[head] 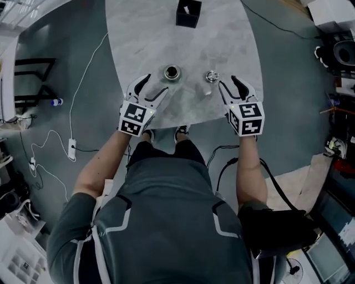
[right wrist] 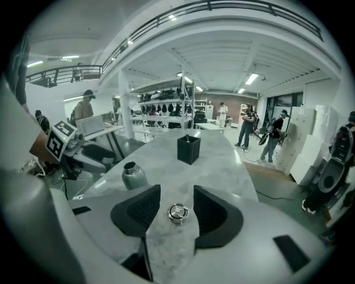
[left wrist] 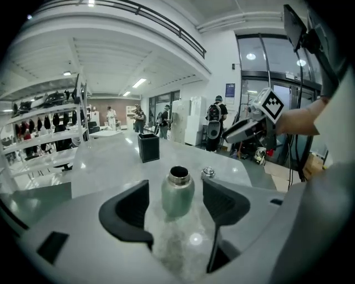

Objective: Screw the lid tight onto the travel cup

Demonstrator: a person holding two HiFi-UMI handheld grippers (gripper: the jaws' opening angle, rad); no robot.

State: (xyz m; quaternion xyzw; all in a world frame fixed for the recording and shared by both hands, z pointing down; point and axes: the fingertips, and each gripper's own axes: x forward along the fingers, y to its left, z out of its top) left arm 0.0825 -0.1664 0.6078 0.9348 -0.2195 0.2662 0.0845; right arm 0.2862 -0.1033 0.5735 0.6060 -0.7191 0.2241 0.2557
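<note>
Cup (left wrist: 177,193) upright, mouth open, just ahead between wide-open left claw (head: 154,86) jaws. Lid (right wrist: 178,213) off, likewise ahead of wide-open right claw (head: 229,83). Probably lining up grasps. Next: clamp cup, pinch lid, seat squarely.

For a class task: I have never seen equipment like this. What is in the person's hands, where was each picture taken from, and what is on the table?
The person holds a two-jaw tool in each hand. One picture looks down from a head camera; the other two look along each tool's jaws. On the grey table stand an open travel cup, its lid beside it, and a black box farther off. The left tool has its jaws apart either side of the cup; the right tool has its apart around the lid. Nothing is gripped yet.
</note>
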